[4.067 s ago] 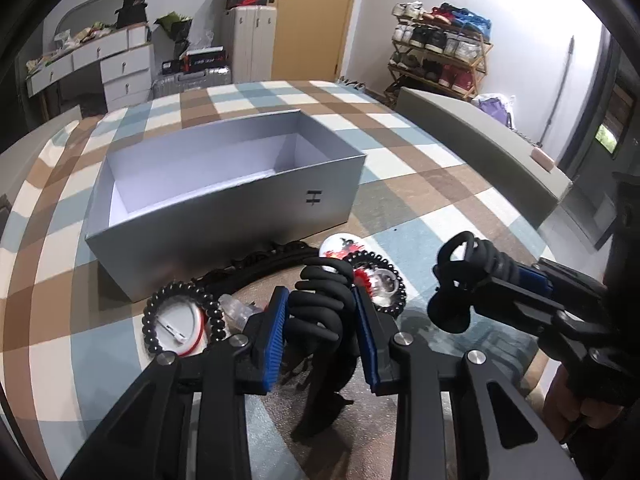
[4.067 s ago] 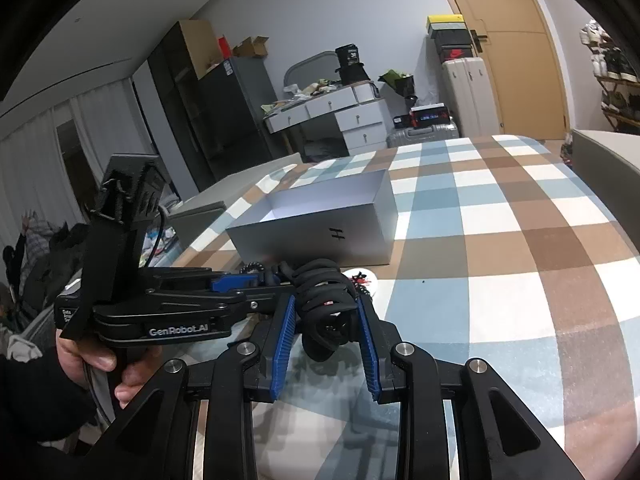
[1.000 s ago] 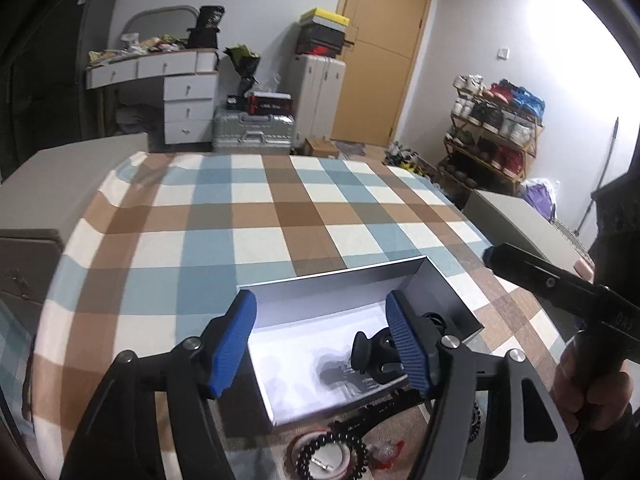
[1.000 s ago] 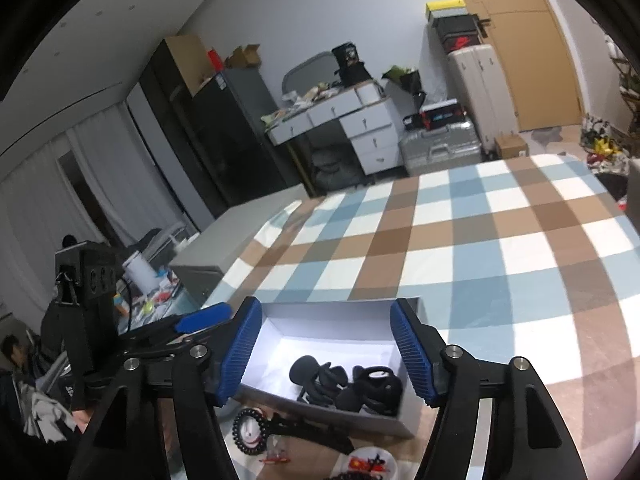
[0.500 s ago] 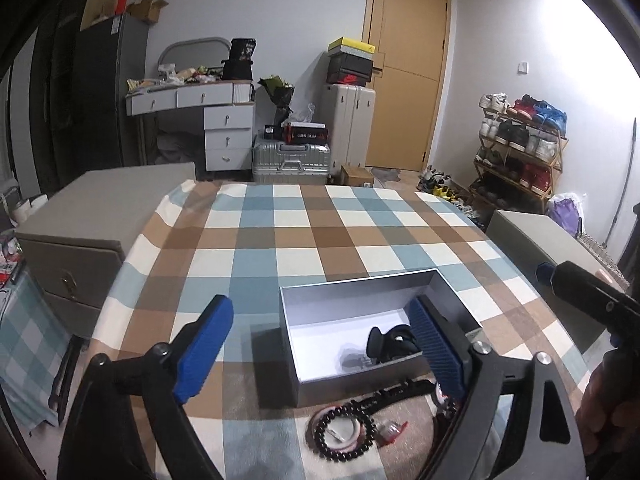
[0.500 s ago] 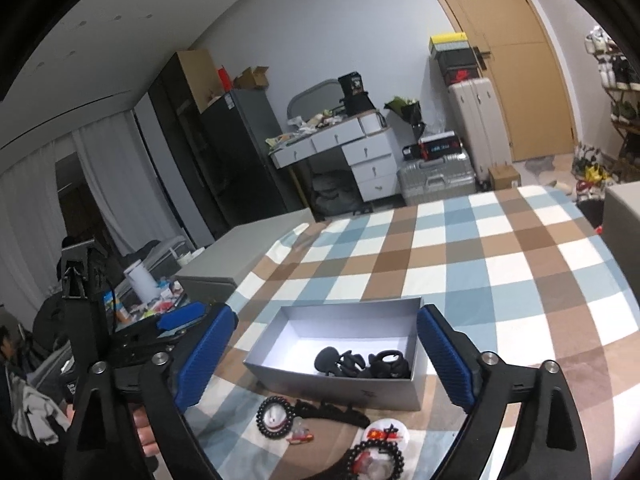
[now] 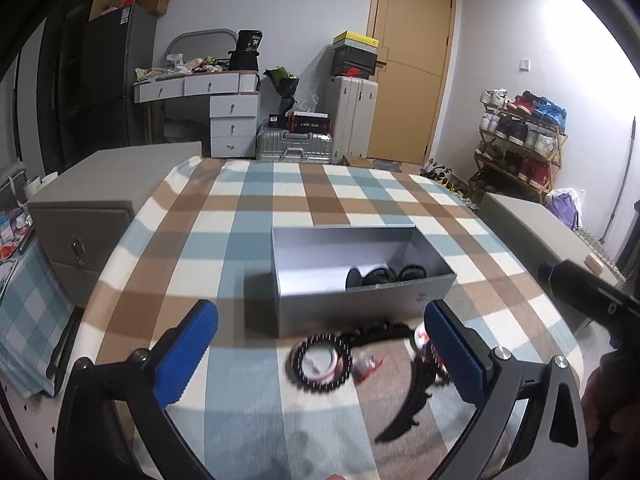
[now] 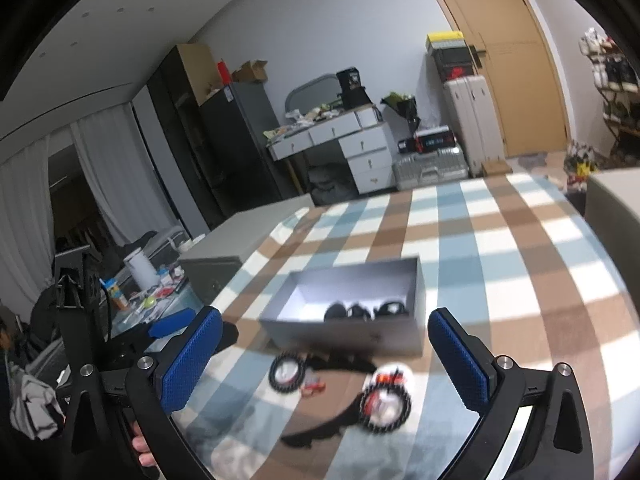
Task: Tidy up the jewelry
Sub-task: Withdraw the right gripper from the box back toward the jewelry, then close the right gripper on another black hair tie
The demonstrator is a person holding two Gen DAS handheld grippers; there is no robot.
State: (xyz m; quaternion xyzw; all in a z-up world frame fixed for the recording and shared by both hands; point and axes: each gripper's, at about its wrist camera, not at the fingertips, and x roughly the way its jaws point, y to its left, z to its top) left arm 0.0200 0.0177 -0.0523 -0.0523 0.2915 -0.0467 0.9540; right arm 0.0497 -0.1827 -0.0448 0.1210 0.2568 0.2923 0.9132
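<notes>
- Left tongs point(image 7: 320, 344): jaws stand wide apart with nothing between them, having just been opening; they hang above the near part of the table point(image 7: 256, 216), which carries a checked cloth.
- Right tongs point(image 8: 326, 354): jaws likewise wide apart and empty, having just been opening.
- Grey box point(image 7: 360, 304): open-topped, near the middle of the table. A black coiled item point(image 7: 384, 274) lies inside against the near wall, toward the right end.
- Outside the box, just in front of its near wall: a black bead bracelet point(image 7: 320, 362) around a white disc, a second bead bracelet point(image 8: 386, 404) further right, and a small red piece point(image 8: 312, 388) between them. A long black strap point(image 7: 404, 412) curves among them. All are blurred.
- Surroundings: grey cabinets flank the table on both sides; drawers, suitcases, a door and a shoe rack point(image 7: 520, 148) stand beyond.
- Obstructions: the loose pieces lie between the tongs and the box.
</notes>
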